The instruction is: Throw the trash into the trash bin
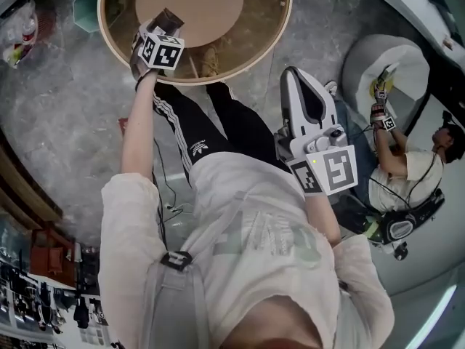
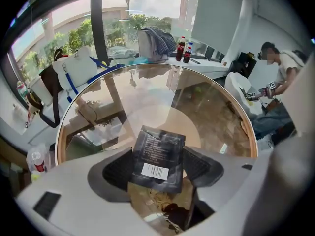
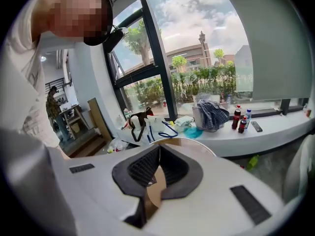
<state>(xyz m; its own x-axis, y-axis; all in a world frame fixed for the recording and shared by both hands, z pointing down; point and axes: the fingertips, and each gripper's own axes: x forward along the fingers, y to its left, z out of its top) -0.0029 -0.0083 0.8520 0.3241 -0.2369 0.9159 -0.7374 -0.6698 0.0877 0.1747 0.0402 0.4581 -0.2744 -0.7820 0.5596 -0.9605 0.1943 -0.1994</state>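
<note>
Grey mottled floor (image 1: 65, 122) spreads under a round glass table (image 1: 261, 6) with a wooden rim, and the person stands right up against it. Nearest the body, the right gripper (image 3: 160, 149) is tucked in by the chest and tilted gently down. Its jaws are closed together with nothing between them, so it looks parked out of the way while the other hand does the work. The left arm (image 1: 138, 129) reaches out almost straight over the near edge of the table, wrist bent so the left gripper (image 2: 158, 167) points steeply down at the glass. Its claw is spread wide, and the trash, a black sachet (image 2: 160, 149) with a barcode label, sits flat-on between the two pads, its side edges right at them. From here I cannot say whether the pads touch it, but they do not look to be squeezing. My guess is that the wide spread and steep angle suit a flat packet lying on the tabletop. No trash bin is clearly in view. Beyond the table, bottles (image 2: 184, 50) and a checked cloth (image 2: 157, 38) sit on the window ledge, and a second person (image 1: 399, 173) sits off to the right.
</note>
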